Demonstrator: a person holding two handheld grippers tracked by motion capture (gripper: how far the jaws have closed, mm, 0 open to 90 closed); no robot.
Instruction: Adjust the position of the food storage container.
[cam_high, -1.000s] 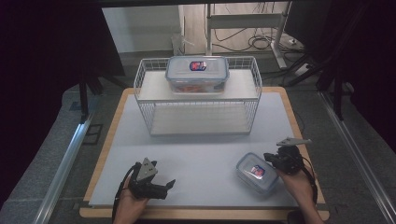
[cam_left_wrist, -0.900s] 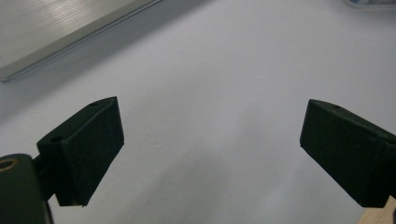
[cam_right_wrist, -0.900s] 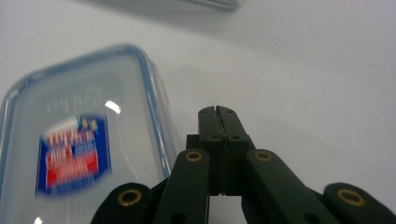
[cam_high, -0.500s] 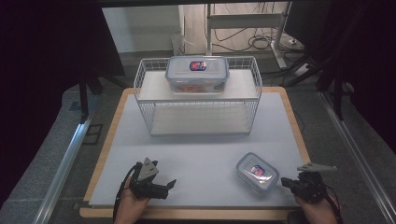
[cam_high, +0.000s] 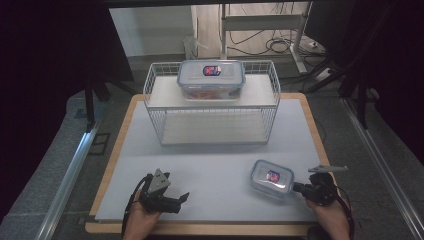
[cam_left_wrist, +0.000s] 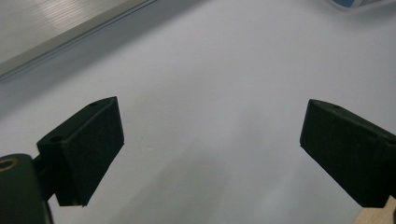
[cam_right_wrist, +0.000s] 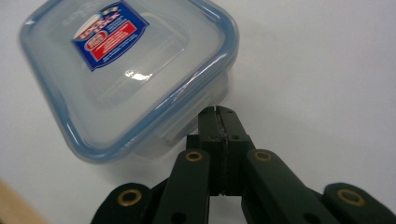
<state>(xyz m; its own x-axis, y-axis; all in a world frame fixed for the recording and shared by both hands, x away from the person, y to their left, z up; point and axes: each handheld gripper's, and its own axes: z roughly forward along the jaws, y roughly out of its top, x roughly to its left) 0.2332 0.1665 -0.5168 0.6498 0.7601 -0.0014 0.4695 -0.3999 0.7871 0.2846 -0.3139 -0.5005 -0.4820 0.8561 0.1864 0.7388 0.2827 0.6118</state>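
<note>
Plastic container (cam_right_wrist: 126, 70) flap hidden behind right tool (cam_right_wrist: 218, 112).

small box (cam_left_wrist: 357, 3) cut off at top edge; large box (cam_high: 211, 80) contents unclear

Small clear container (cam_high: 271, 178), blue-rimmed lid on, red-blue label; flat on white mat, near right; contents unclear.

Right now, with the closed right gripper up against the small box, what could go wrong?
1. The right gripper has its jaws pressed together at the small box's side latch, so a push may skid the box across the mat rather than grip it.
2. The box sits near the mat's front corner and could slide off.
</note>
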